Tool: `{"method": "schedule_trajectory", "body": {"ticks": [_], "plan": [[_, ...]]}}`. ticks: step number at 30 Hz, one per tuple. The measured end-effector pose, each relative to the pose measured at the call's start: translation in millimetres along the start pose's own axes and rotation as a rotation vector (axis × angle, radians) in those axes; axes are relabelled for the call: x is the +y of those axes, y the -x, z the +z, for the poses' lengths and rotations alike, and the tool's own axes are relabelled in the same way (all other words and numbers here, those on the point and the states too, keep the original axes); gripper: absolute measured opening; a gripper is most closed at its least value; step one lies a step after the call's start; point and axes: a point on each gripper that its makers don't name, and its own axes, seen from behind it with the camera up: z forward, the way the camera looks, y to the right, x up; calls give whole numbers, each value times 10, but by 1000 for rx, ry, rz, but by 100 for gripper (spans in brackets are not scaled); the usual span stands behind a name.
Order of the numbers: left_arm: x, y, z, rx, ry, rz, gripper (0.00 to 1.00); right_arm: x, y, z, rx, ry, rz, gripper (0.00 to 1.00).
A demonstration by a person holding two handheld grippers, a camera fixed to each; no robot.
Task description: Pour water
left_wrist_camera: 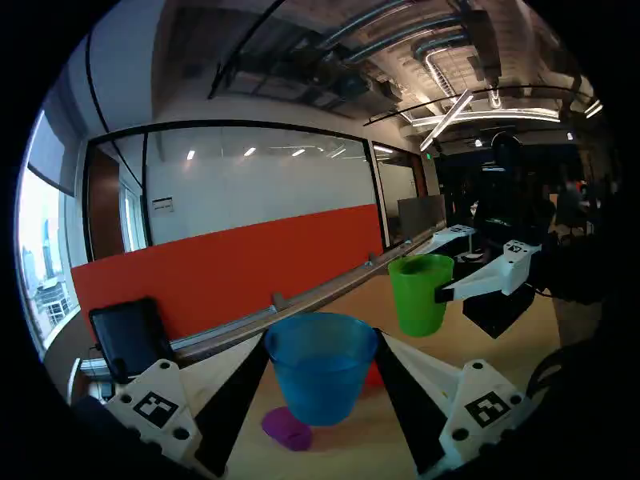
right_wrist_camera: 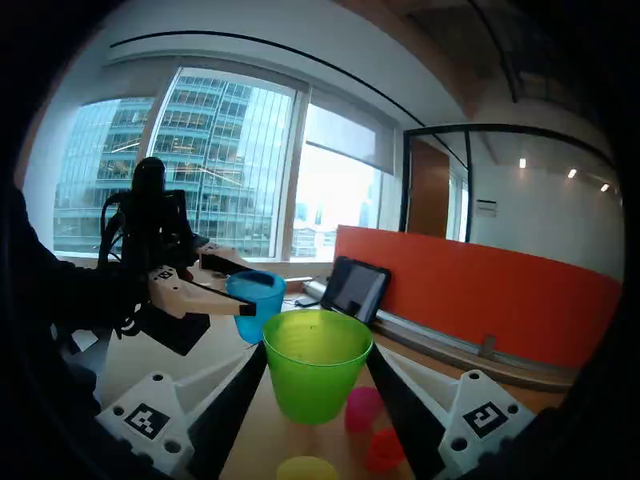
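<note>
1. Grip check: left claw [left_wrist_camera: 320, 344] is closed onto the blue cup [left_wrist_camera: 322, 376], one finger pressing each side wall. Cup upright and apparently raised off the table [right_wrist_camera: 260, 432]. A darker band inside suggests water [left_wrist_camera: 320, 384] to roughly mid-wall.
2. Right claw [right_wrist_camera: 317, 352] is likewise clamped on the green cup [right_wrist_camera: 318, 368], which is upright and looks empty.
3. Layout relative to the green cup, in the right gripper view: blue cup beyond it and to its left, near but not touching. Small pink cup [right_wrist_camera: 362, 406], red cup [right_wrist_camera: 386, 448] and yellow cup [right_wrist_camera: 306, 468] sit on the table just below and beside it.
4. Judgement: pour not yet begun. The blue rim must come over the green mouth before any tilt.
5. Risks:
   - Tilting while the rims are apart would spill onto the table and the small cups.
   - Tapered plastic could slip or flex in either claw as the weight shifts.
   - A fast tilt could overshoot the green rim.
   - Knocking the rims together could jolt the receiving cup.
</note>
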Motion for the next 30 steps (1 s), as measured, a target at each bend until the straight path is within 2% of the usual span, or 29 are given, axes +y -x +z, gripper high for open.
{"method": "schedule_trajectory", "body": {"ticks": [6, 15, 24, 30], "plan": [[-34, -180, 33, 17, -13, 80, 89, -51, 10, -1, 7, -8, -3, 91], [-17, -415, 71, 46, -14, 169, 89, -98, 57, -6, 9, -23, -5, 91], [4, -556, 125, 59, -27, 303, 89, -149, 119, 25, -1, -39, -11, 91], [17, -641, 161, 67, -38, 364, 89, -210, 180, 61, -10, -52, -15, 91]]}}
